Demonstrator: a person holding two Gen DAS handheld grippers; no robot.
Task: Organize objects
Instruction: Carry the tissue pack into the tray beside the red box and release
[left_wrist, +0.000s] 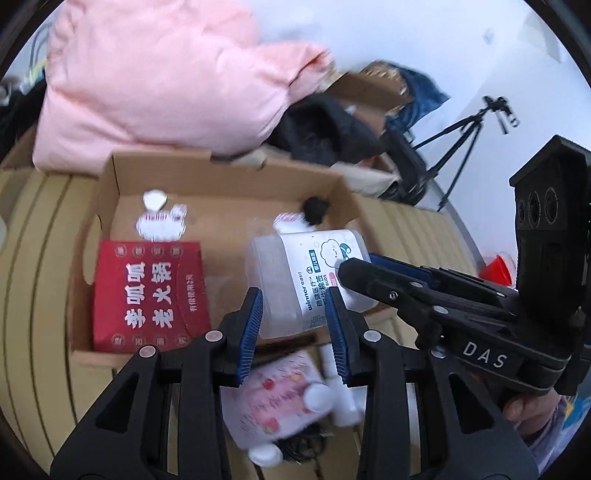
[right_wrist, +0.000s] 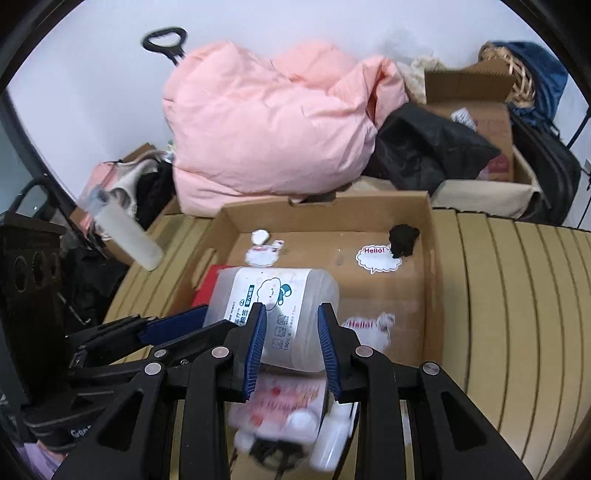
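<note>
A clear plastic tub of cotton buds (left_wrist: 295, 277) with a white label is held over the front edge of an open cardboard box (left_wrist: 229, 177). Both grippers are shut on it: my left gripper (left_wrist: 295, 314) clamps its near end, and my right gripper (right_wrist: 291, 332) clamps it in the right wrist view (right_wrist: 280, 317). Each gripper shows in the other's view, the right one (left_wrist: 369, 266) and the left one (right_wrist: 177, 325). A red hotpot packet (left_wrist: 147, 295) lies in the box at left.
Stickers (right_wrist: 376, 258) and a small black object (right_wrist: 402, 236) lie on the box floor (right_wrist: 369, 295). A pink pouch (left_wrist: 280, 398) and white bottles (left_wrist: 340, 398) lie below the grippers. A pink quilt (right_wrist: 273, 125), black clothes (right_wrist: 424, 147) and boxes stand behind. A tripod (left_wrist: 461, 140) stands right.
</note>
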